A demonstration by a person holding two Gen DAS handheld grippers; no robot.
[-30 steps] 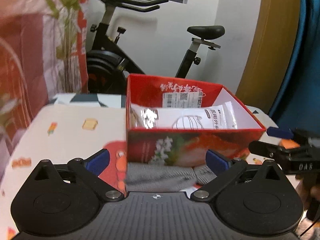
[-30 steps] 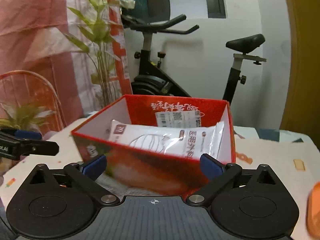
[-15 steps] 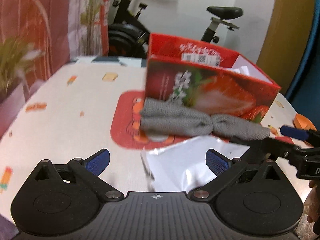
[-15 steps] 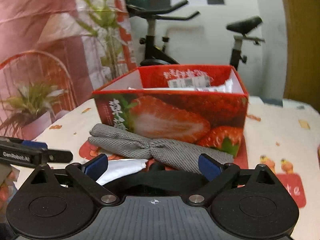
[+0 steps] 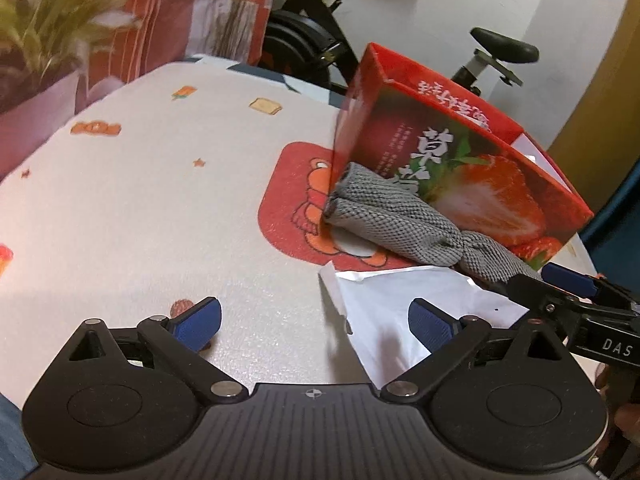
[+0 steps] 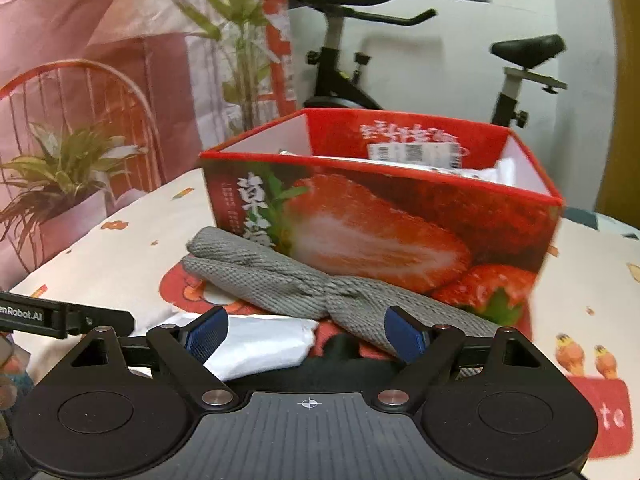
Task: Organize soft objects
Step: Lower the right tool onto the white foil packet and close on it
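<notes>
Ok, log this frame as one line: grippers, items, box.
left gripper: open, empty | right gripper: open, empty | grey cloth: on table, against strawberry box | white packet: loose beside cloth | box: holds packets

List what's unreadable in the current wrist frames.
- Red box contents: right wrist view, near wall hides all but packet tops; left wrist view shows only its outside.
- Gray cloth right end: right wrist view, behind the right tongs.
- White packet near edge: left wrist view, under the left tongs.
- Plant: left wrist view, motion-blurred.
</notes>
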